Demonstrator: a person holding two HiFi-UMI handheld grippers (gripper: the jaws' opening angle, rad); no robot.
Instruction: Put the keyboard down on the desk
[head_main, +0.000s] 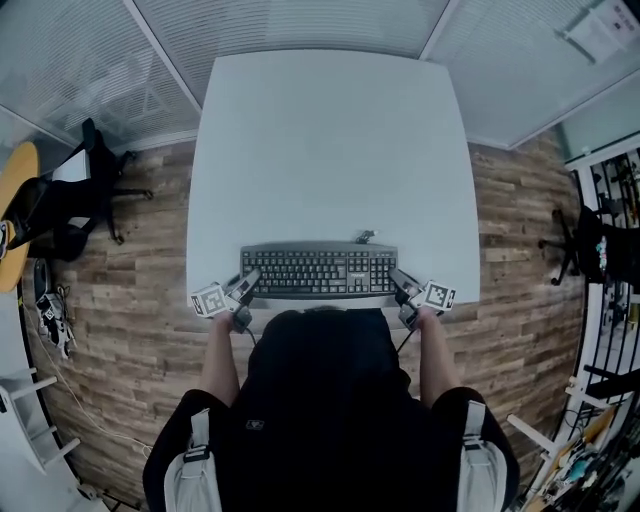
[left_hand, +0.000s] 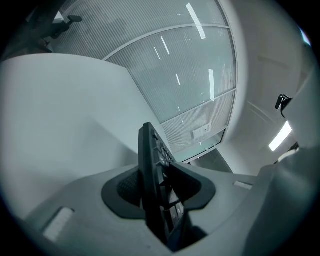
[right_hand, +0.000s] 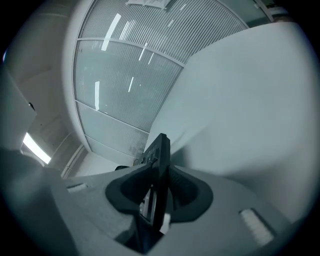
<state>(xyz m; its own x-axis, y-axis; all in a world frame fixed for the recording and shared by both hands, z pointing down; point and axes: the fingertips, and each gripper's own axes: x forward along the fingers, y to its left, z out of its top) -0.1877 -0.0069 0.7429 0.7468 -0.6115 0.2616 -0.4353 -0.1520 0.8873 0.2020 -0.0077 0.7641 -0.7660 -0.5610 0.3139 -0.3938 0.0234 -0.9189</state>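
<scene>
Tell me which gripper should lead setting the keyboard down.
Neither: the left gripper clamps the keyboard at its left end, the right gripper at its right end, squarely at the near edge of the desk. Lower both together.

My fingers (left_hand: 122, 192) are pale grey with black pads; the keyboard (head_main: 318, 271) is charcoal black, its keys flecked with small light legends; the desk (head_main: 330, 140) is plain white, faintly bluish. My left gripper (head_main: 248, 280) and my right gripper (head_main: 402, 282) each show white faces printed with black square markers. The floor (head_main: 130, 300) is brown wood plank, streaked light and dark; the glass walls (head_main: 300, 20) carry fine pale stripes in a grey-green tint; my top (head_main: 320, 400) is black; a round table (head_main: 15, 210) at the edge is yellow.
</scene>
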